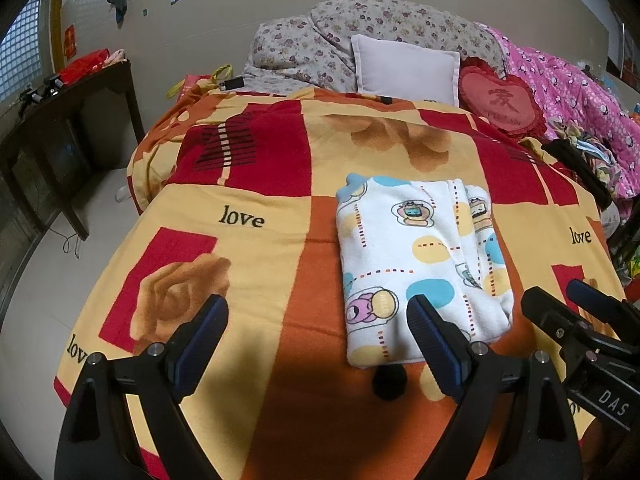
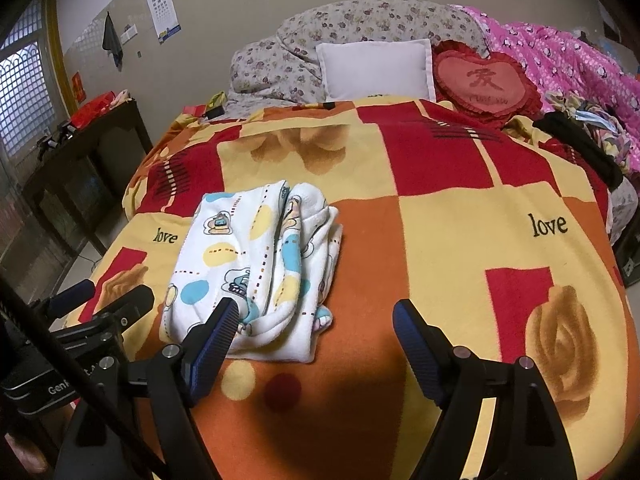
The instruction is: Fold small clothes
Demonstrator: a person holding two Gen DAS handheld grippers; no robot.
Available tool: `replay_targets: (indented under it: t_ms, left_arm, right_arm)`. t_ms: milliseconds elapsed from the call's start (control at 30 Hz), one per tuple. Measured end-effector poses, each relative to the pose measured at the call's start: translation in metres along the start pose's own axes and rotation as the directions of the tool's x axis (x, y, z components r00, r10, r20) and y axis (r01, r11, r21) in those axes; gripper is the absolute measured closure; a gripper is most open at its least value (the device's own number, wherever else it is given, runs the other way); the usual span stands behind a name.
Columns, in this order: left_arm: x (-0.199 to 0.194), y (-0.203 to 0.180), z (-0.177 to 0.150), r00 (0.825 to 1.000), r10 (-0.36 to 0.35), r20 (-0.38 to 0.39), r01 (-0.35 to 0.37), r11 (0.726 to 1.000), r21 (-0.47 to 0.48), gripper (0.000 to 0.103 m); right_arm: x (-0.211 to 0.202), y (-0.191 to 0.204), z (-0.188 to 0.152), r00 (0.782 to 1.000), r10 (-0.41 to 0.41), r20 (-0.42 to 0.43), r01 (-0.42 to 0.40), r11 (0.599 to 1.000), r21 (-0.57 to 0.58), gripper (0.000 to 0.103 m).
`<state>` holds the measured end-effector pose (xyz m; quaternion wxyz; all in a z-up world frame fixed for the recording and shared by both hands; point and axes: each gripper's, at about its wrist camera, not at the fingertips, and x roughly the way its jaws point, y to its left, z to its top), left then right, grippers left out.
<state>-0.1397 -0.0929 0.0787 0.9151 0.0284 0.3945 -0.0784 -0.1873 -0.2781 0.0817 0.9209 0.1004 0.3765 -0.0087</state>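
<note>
I am hovering over the blanket (image 1: 260,264), where the garment (image 1: 416,264) is lying folded mid-bed. Left gripper (image 1: 320,320) and right gripper (image 2: 316,320) are both gaping wide, empty. I'd be pressing loose right-side layers flat, squaring edges.

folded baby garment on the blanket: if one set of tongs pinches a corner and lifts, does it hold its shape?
Probably not. The folded garment looks like soft fleece, so it would likely droop. Its right side shows loose stacked layers, apt to unfold. It seems light, and pushed across the fuzzy blanket it may bunch rather than slide.
</note>
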Motion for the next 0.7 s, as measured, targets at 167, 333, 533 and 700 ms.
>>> replay_targets:
  t_ms: [167,333,533,700]
  left_arm:
    - [0.0007,0.0005,0.0002,1.000,-0.003,-0.002,0.003,1.000,-0.001,0.013]
    - [0.0016,0.0007,-0.0001,1.000,-0.007,-0.001,0.007,1.000,-0.001,0.013]
    - [0.0017,0.0032,0.0013,1.000,-0.029,0.007,0.029,1.000,-0.003,0.013]
    - [-0.0019,-0.0003,0.0019,1.000,-0.016,0.025,0.016,1.000,0.020,0.010]
  right_arm:
    - [0.0019,0.0024,0.0006,1.000,-0.004,-0.005,0.004,1.000,-0.009,0.019]
    - [0.0023,0.0054,0.0009,1.000,-0.004,-0.008,0.004,1.000,-0.019,0.019]
    - [0.0035,0.0075,0.0000,1.000,-0.003,-0.015,0.003,1.000,-0.021,0.019]
    - [0.0047,0.0081,-0.0004,1.000,-0.002,-0.020,0.002,1.000,-0.021,0.019]
